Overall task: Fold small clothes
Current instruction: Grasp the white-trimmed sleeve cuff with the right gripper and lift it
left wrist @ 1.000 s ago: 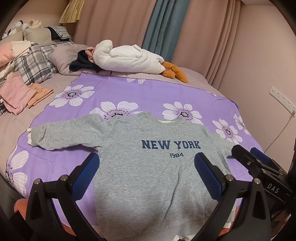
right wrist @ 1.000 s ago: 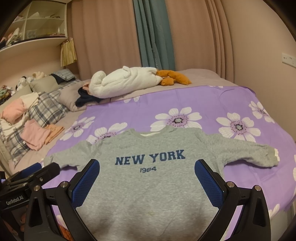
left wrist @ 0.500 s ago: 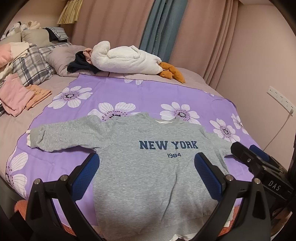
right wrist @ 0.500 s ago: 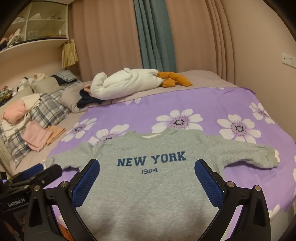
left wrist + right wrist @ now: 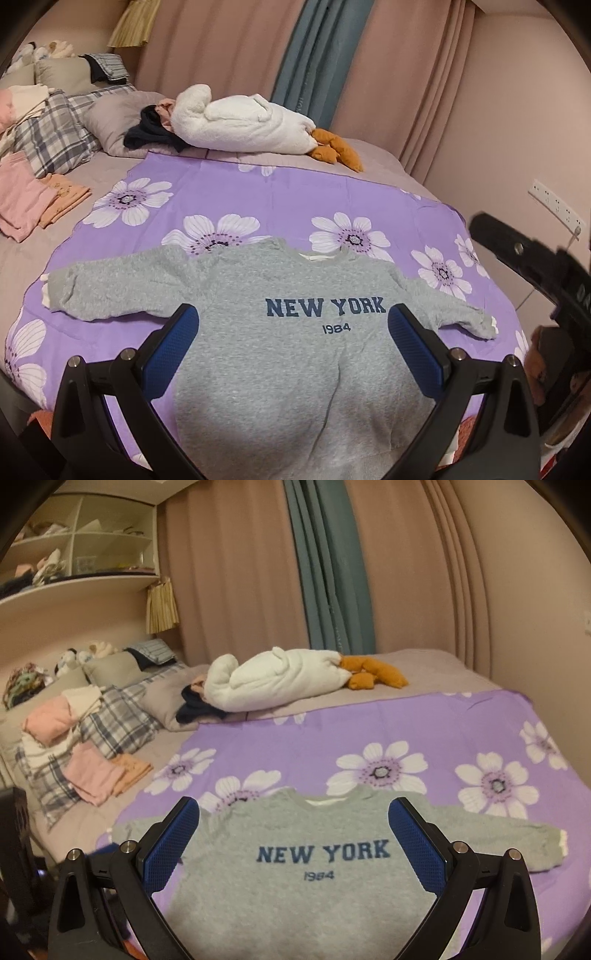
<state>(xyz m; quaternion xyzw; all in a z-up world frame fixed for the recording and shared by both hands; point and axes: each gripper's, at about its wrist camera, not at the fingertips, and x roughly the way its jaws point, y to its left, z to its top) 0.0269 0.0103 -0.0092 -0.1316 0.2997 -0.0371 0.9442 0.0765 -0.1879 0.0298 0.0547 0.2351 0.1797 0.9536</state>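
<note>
A grey sweatshirt [image 5: 295,354] is lying flat, front up, sleeves spread, on the purple floral sheet [image 5: 295,199] of a bed. Both the left hand-held gripper [image 5: 291,354] and right hand-held gripper [image 5: 293,845] are hovering wide apart, holding nothing. Folding looks unstarted; next likely means pinching a sleeve inward.

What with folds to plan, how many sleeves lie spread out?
2. The left sleeve lies spread out left of the sweatshirt; the right sleeve lies spread out right. Neither is hidden.
</note>
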